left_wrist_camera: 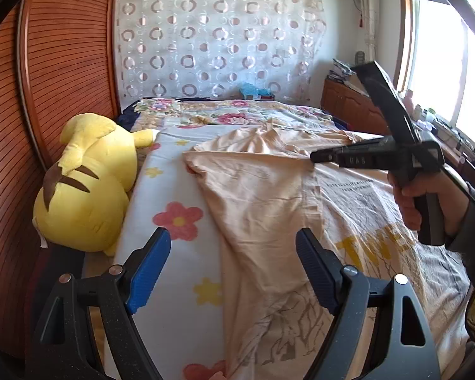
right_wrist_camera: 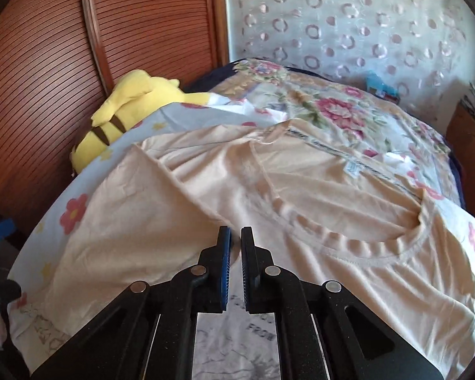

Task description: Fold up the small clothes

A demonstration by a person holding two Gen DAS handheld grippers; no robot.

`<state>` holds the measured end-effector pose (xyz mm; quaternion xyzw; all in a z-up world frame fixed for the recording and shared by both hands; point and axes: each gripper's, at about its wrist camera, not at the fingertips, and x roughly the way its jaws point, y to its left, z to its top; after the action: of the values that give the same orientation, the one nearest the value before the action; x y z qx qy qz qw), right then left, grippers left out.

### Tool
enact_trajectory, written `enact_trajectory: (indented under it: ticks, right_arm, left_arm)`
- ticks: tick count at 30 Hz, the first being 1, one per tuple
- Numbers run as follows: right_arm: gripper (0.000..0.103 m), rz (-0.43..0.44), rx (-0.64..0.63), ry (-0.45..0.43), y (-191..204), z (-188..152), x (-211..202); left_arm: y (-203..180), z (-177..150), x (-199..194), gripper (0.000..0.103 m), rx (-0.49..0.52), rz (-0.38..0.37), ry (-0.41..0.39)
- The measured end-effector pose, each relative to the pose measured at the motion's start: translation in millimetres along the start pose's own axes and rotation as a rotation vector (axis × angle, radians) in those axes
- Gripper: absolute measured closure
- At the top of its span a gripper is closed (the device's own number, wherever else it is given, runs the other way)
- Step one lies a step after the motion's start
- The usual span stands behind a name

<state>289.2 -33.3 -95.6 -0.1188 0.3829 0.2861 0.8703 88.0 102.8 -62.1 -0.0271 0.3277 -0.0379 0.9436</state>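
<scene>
Left wrist view. My left gripper [left_wrist_camera: 232, 266] hangs above the bed [left_wrist_camera: 171, 190] with its jaws spread wide and nothing between them. The peach T-shirt [left_wrist_camera: 262, 196] lies flat on the flowered sheet, partly under and just right of the gap between the blue pads [left_wrist_camera: 148, 269]. One side panel is already laid over the printed front; the fold edge runs from near my jaws away toward the far end of the bed, so I judge the shirt's long axis to point roughly along my line of sight. The right gripper [left_wrist_camera: 313, 157] shows side-on at mid-right, held in the right hand [left_wrist_camera: 418, 202], its tip down at the cloth near the shoulder. A yellow plush toy [left_wrist_camera: 88, 183] lies at the bed's left edge against the wooden headboard [left_wrist_camera: 63, 63], well apart from the shirt.

Right wrist view. The right jaws are nearly together, a thin slot between the pads [right_wrist_camera: 226, 262]. A ridge of peach fabric runs up to the tips and appears pinched there; I read this as a grip on the folded edge, though motion blur softens the contact. The neckline [right_wrist_camera: 364, 247] curves just right of the tips, and printed text shows beneath the gripper body.

Judgement: the right side holds the collar end, and the left is nearer the hem. The coming move turns on the left closing on the hem edge lying right of its jaws.
</scene>
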Motion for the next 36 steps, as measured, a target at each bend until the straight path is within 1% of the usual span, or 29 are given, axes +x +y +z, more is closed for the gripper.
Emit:
enact_trajectory:
  ticks: [2, 4, 6, 8, 11, 15, 16, 17, 19, 20, 21, 23, 24, 26, 29, 33, 34, 36]
  right_arm:
    - [0.086, 0.001, 0.018, -0.015, -2.9, 0.7, -8.6]
    - [0.08, 0.01, 0.034, -0.015, -8.7, 0.6, -11.1]
    - [0.08, 0.006, 0.034, -0.022, -10.9, -2.1, -17.7]
    - [0.08, -0.004, 0.023, -0.038, -9.9, -9.2, -35.8]
    - [0.08, -0.028, 0.009, -0.057, -16.1, -31.7, -71.5]
    - [0.079, -0.077, 0.011, -0.08, -30.3, -75.4, -118.4]
    - [0.074, -0.087, 0.02, -0.08, -36.9, -90.2, -129.2]
    - [0.064, -0.088, 0.031, -0.078, -42.7, -102.6, -136.1]
    - [0.054, -0.091, 0.062, -0.067, -54.0, -126.3, -147.3]
    - [0.054, -0.093, 0.077, -0.059, -59.5, -137.8, -152.2]
    - [0.054, -0.099, 0.092, -0.056, -65.1, -149.6, -156.6]
    - [0.053, -0.138, 0.121, -0.039, -76.1, -172.7, -166.7]
    - [0.053, -0.163, 0.132, -0.032, -80.7, -182.2, -171.4]
    - [0.053, -0.205, 0.168, -0.039, -89.3, -201.0, -185.8]
    - [0.053, -0.222, 0.251, -0.05, -105.2, -226.2, -207.9]
    - [0.053, -0.287, 0.293, -0.058, -116.3, -252.7, -234.1]
    - [0.053, -0.297, 0.307, -0.061, -116.6, -256.9, -240.5]
    - [0.053, -0.303, 0.335, -0.07, -118.5, -264.5, -249.1]
  left_arm:
    - [-5.6, 1.0, 4.8, 0.021, 0.017, -0.006, 0.016]
    - [-11.5, 1.5, 9.8, 0.021, 0.032, -0.012, 0.034]
    - [-16.4, 1.4, 13.1, 0.021, 0.045, -0.014, 0.047]
    - [-22.8, 0.4, 13.6, 0.021, 0.055, -0.026, 0.055]
    - [-32.9, -3.3, 12.0, 0.021, 0.069, -0.054, 0.065]
    - [-48.8, -6.6, 13.3, 0.021, 0.098, -0.081, 0.086]
    - [-52.2, -7.0, 13.4, 0.021, 0.106, -0.087, 0.089]
    - [-56.9, -7.9, 14.0, 0.023, 0.114, -0.098, 0.093]
    - [-63.0, -9.3, 15.8, 0.032, 0.119, -0.115, 0.107]
    - [-65.6, -9.9, 16.1, 0.036, 0.123, -0.121, 0.111]
    - [-69.1, -10.9, 16.4, 0.039, 0.13, -0.126, 0.116]
    - [-72.9, -12.1, 17.8, 0.05, 0.135, -0.128, 0.124]
    - [-74.0, -12.9, 19.6, 0.053, 0.138, -0.134, 0.135]
    - [-77.1, -15.3, 22.1, 0.064, 0.148, -0.139, 0.15]
    - [-78.8, -17.7, 29.6, 0.067, 0.161, -0.116, 0.177]
    - [-82.3, -17.1, 34.1, 0.068, 0.18, -0.102, 0.186]
    - [-83.9, -17.5, 35.2, 0.07, 0.189, -0.097, 0.187]
    - [-85.9, -17.7, 37.4, 0.079, 0.203, -0.085, 0.183]
